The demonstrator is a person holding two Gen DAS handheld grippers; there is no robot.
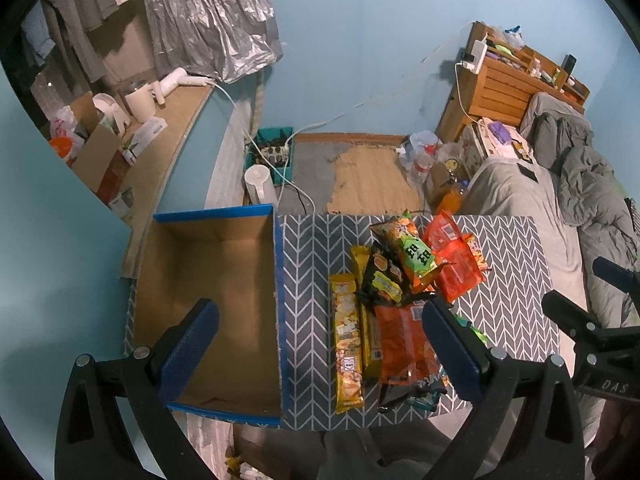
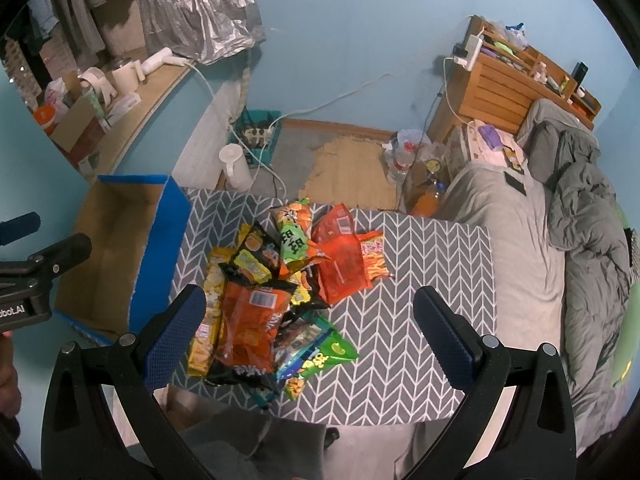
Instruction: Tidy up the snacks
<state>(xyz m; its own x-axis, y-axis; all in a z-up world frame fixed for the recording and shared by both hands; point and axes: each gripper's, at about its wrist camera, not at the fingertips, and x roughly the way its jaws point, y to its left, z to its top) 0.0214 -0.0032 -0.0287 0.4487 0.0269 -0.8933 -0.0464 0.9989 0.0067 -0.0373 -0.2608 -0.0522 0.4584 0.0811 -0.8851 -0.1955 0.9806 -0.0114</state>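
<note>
A pile of snack packets lies on a grey chevron-patterned table; it also shows in the right wrist view. It includes a long yellow packet, a large orange bag and a green packet. An empty blue-edged cardboard box stands at the table's left end and also shows in the right wrist view. My left gripper is open above the box's right wall. My right gripper is open above the pile's near side. Neither holds anything.
A bed with grey bedding runs along the table's right side. A wooden headboard shelf stands behind it. Bottles, a white jug and a teal bin sit on the floor beyond the table.
</note>
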